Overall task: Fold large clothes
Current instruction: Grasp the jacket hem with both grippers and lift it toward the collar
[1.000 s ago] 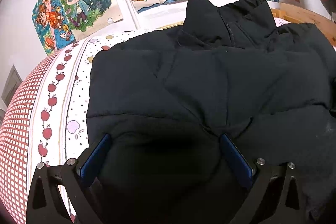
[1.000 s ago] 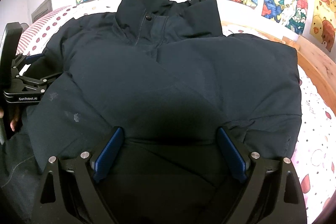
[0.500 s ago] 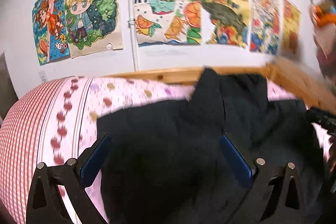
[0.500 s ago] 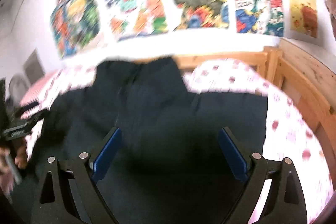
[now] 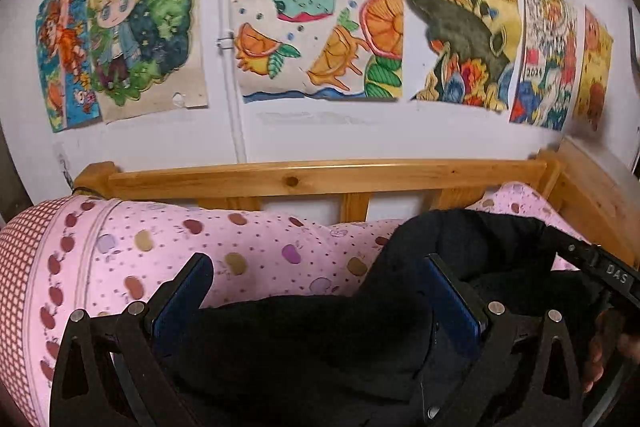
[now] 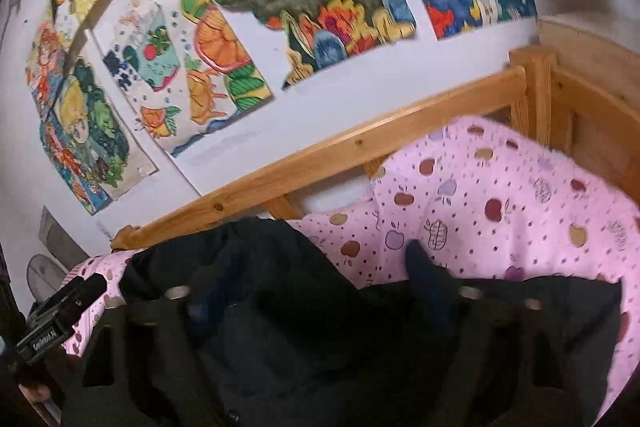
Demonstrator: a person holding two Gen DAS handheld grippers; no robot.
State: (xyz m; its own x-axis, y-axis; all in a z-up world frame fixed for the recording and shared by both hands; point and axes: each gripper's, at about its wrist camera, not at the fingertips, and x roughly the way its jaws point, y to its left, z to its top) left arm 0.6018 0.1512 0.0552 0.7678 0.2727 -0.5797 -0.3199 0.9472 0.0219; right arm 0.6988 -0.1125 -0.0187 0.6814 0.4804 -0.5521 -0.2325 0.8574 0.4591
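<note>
Left wrist view. The jacket (image 5: pixel 312 339), black and padded, lies on the pink bed (image 5: pixel 120 255), bunched under and between the fingers of the left gripper (image 5: pixel 320 291). Its bulk runs from the near centre toward the far right, where a raised fold (image 5: pixel 472 239) stands near the wooden rail (image 5: pixel 320 175). Jaws stand wide; the blue pads (image 5: pixel 180 295) show bare faces, and cloth fills the gap low down. Cloth touches the right finger, but I cannot tell whether either pad presses it. I read this gripper as released, not clamped. The right gripper's body (image 5: pixel 608 279) shows at the right edge, just beside the jacket's far-right part.

Right wrist view. Frame is blurred and tilted. The jacket (image 6: pixel 280 327) fills the near half, its long axis running left to right across the bed (image 6: pixel 500 195); the far edge lies short of the rail (image 6: pixel 320 163). The right gripper (image 6: pixel 316 287) sits over the cloth, jaws roughly half spread and just now closing. One finger (image 6: pixel 428 275) rises dark above the jacket's edge; the other is lost against black fabric. Cloth is between the jaws, but pad contact is not visible, so I cannot tell whether it grips. The left gripper (image 6: pixel 60 315) is at the left edge, beside the jacket's left end.

Judgement: both grippers are at the jacket's far edge, one per end; the next move depends on both holding that edge.
</note>
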